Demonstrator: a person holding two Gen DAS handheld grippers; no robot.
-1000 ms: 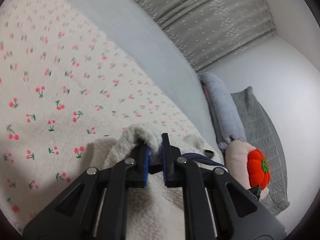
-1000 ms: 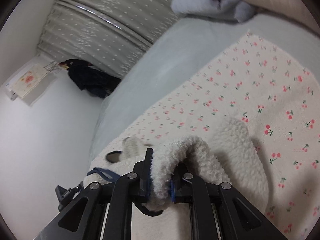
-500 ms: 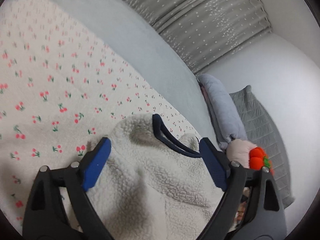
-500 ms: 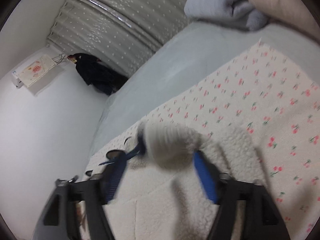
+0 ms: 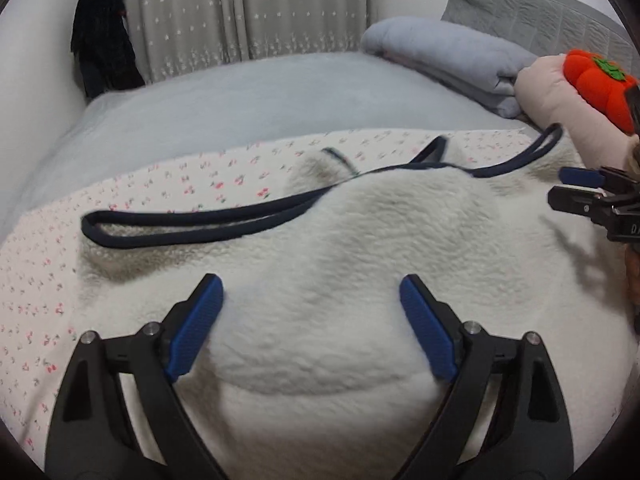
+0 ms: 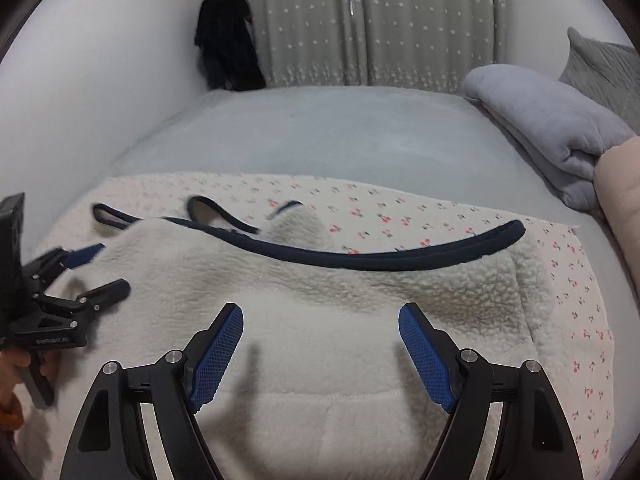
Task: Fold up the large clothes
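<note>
- The cream fleece garment (image 5: 340,280) lies spread on the cherry-print sheet (image 5: 192,176), which covers the near part of the bed (image 5: 240,92); its navy trim (image 5: 192,220) runs in long loops along the edge farthest from the cameras.
- The left gripper (image 5: 311,320) hangs above the fleece with its jaws spread wide; they have just been opening, and nothing sits between the blue pads (image 5: 196,324), only the fleece lying below them.
- The right gripper (image 6: 320,352) also stands wide open above the fleece, its jaws likewise freshly parted and holding nothing.
- In the left wrist view the right gripper shows at the fleece's right edge; in the right wrist view the left one shows at the fleece's left edge, with a hand (image 6: 16,372) on its handle.
- Beyond the fleece, to its right, lie a folded grey blanket (image 6: 552,128), a pink cushion (image 5: 560,100) and an orange plush (image 5: 600,84).
- Behind the bed hang grey star-print curtains (image 6: 400,20) and a dark garment (image 6: 228,40).
</note>
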